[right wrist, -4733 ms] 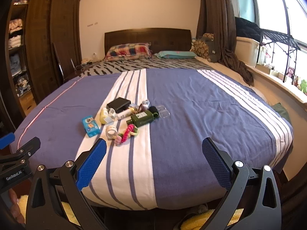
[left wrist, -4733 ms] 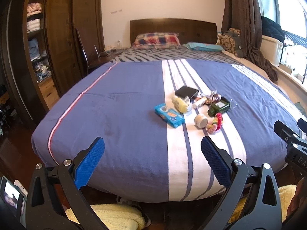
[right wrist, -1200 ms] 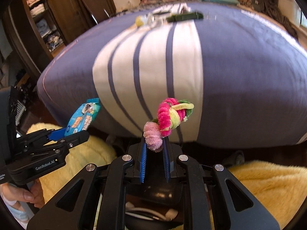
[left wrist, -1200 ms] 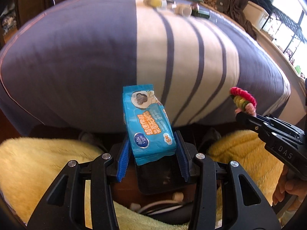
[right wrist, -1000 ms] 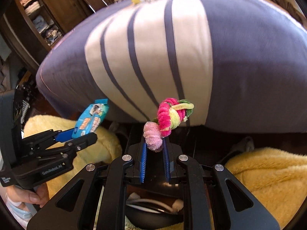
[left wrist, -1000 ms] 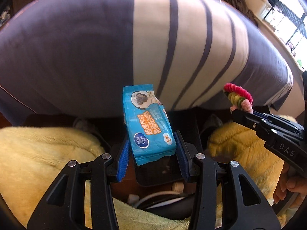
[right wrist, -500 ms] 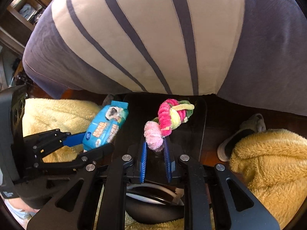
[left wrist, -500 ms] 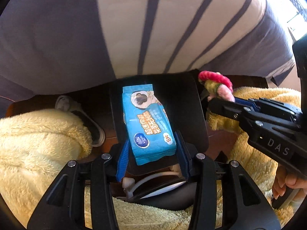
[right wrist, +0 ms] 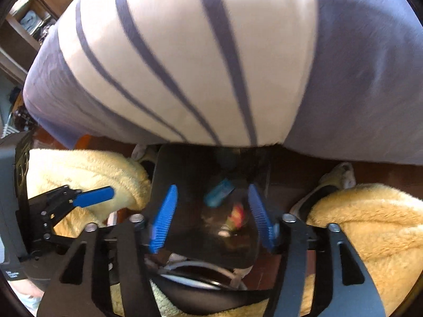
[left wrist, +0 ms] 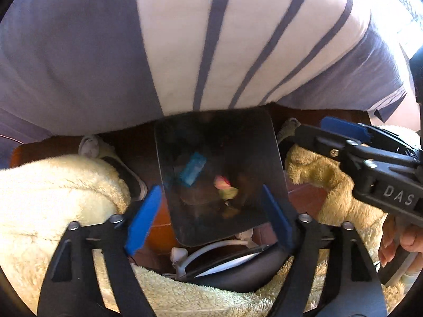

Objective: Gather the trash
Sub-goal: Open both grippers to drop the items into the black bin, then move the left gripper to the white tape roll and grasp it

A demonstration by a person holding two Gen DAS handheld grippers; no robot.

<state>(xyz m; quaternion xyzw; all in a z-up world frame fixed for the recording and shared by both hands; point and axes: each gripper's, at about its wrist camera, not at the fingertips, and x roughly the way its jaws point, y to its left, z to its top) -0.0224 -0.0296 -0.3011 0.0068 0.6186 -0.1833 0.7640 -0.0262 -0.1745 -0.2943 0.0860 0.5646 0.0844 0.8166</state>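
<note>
A black bin stands on the floor at the foot of the bed. Inside it lie a blue wet-wipe packet and a pink-and-yellow pipe-cleaner twist. My left gripper hangs over the bin, its jaws opening and nothing between the blue pads. In the right wrist view the same packet and twist show blurred down in the bin. My right gripper is above them, its jaws opening too and gripping nothing. The left gripper's blue pad shows at the left of that view.
The bed's blue-and-white striped cover overhangs the bin's far side. Fluffy yellow fabric lies left and right of the bin, with a slipper beside it. A hand holds the right gripper.
Both grippers have opened and let go. The blue packet and the pipe-cleaner twist have dropped from the pads into the black bin. Both hands sank closer over the bin.
</note>
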